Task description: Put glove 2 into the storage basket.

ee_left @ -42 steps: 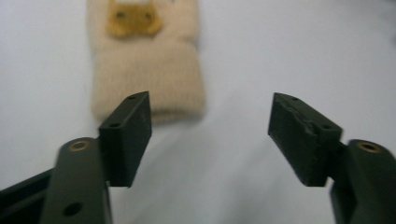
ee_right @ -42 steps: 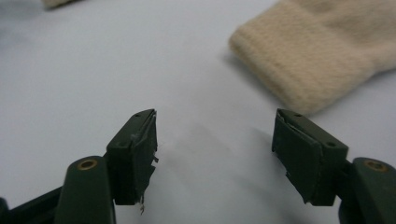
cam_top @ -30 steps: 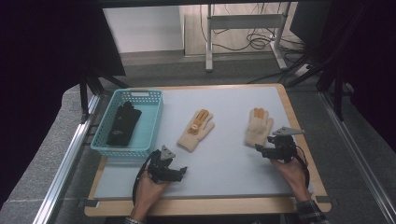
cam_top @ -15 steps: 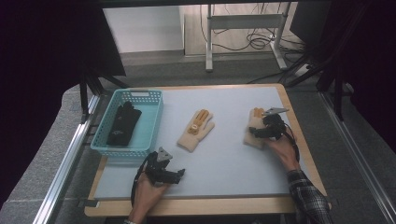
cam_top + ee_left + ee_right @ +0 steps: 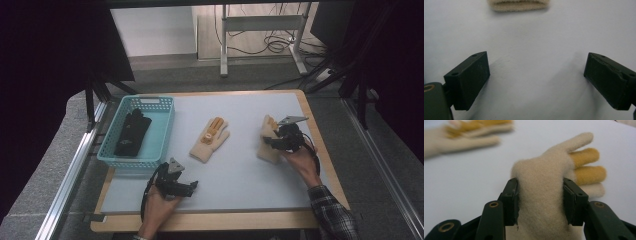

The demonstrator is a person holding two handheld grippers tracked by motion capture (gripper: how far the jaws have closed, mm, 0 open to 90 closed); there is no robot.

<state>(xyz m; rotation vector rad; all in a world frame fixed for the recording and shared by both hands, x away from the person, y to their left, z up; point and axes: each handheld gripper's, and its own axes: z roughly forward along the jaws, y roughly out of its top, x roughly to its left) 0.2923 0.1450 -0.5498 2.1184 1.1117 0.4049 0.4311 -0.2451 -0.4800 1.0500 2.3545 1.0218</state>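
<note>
Since the earlier frames the right gripper has moved from the near right of the table up onto the right-hand cream glove, and its jaws have just been closing with the glove between them. Right gripper view: both pads press into the knit at the glove's palm, fabric bunched up between them, so it grips the glove. Left gripper hasn't moved, sits near the table's near edge, jaws spread wide with nothing between them, bare white mat underneath; cuff of the middle glove just ahead of it.

Right glove lies on the mat at the right side, well apart from the middle glove. Blue basket at far left holds a black glove.

Handling: soft, light, floppy knit, not slippery or fragile. It'll sag and dangle when lifted, fingers trailing. Pinching a bunched fold at palm or cuff looks best; fingertips would probably stretch and slip out.
</note>
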